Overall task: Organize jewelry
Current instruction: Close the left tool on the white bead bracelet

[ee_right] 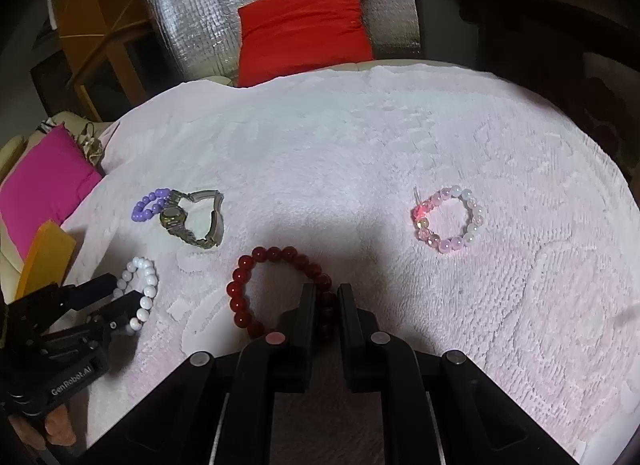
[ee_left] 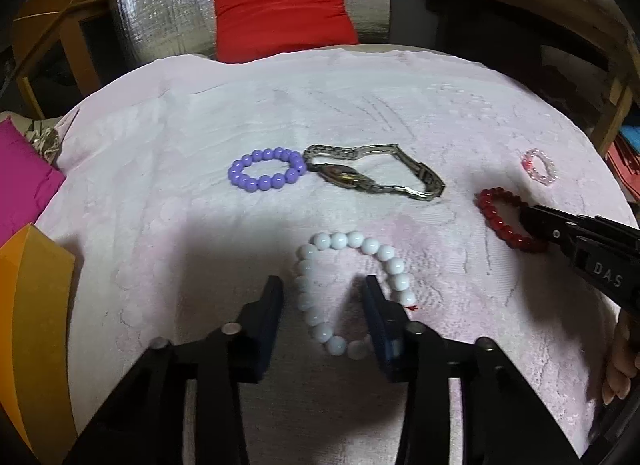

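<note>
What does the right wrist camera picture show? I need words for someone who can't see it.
The right hand-held gripper pinches a dark red bead bracelet lying on a pale pink towel. At left, the left hand-held gripper straddles a white bead bracelet; a wristwatch, purple bracelet and pink bracelet lie beyond.

My tongs [ee_left: 324, 289] are black. The bracelets: white beads [ee_left: 352, 289], dark red beads [ee_right: 276, 289], lilac beads [ee_left: 266, 171] and pale pink mixed with clear [ee_right: 450, 219] — the watch [ee_left: 376, 177] is silver with a gold-toned face. The cloth [ee_left: 200, 125] underneath is pale pink.
</note>
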The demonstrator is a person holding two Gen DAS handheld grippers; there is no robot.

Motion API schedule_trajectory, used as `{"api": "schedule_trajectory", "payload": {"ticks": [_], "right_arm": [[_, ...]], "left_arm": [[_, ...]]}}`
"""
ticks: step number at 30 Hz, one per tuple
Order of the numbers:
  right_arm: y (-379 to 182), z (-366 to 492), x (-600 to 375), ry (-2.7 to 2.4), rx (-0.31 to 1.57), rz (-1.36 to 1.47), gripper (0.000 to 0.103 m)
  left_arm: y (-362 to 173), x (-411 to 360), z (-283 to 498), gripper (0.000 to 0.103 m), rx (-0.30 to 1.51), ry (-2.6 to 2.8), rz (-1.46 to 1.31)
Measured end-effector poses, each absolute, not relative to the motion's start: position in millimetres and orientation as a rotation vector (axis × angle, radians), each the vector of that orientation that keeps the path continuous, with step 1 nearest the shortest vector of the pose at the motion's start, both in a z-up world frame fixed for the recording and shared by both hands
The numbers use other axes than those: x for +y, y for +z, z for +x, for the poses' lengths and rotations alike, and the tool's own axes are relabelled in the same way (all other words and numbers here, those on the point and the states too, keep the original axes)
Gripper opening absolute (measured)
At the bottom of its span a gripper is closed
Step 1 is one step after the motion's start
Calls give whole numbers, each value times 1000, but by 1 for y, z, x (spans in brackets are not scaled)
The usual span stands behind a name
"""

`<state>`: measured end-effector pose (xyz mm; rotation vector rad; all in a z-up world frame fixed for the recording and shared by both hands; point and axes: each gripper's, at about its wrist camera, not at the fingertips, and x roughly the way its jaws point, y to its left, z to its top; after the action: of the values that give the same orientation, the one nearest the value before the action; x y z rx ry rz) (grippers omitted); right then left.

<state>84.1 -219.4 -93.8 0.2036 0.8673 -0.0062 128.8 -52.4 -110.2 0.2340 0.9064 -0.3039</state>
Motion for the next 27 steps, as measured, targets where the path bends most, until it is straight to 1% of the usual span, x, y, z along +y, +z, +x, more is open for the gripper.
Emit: {"api": "schedule_trajectory", "payload": {"ticks": [2,3,5,8,17,27], "right_arm": [[-95,83,-220,-2,862,212,13],[-94,82,-220,-2,859,216,13],[-95,79,-222,2,854,225,13],[-96,78,-224,9,848,239,13],[-97,74,-232,20,836,268,13],[-88,70,-232,18,832,262,11]], "left_arm": [[-109,-53,128,32,903,-314,239],[-109,-54,128,30,902,-321,241],[-108,-54,126,22,901,-335,242],[-108,-55,123,13,897,-349,253],[-103,-48,123,10,925,-387,197],[-96,-40,125,10,917,-405,149]]}}
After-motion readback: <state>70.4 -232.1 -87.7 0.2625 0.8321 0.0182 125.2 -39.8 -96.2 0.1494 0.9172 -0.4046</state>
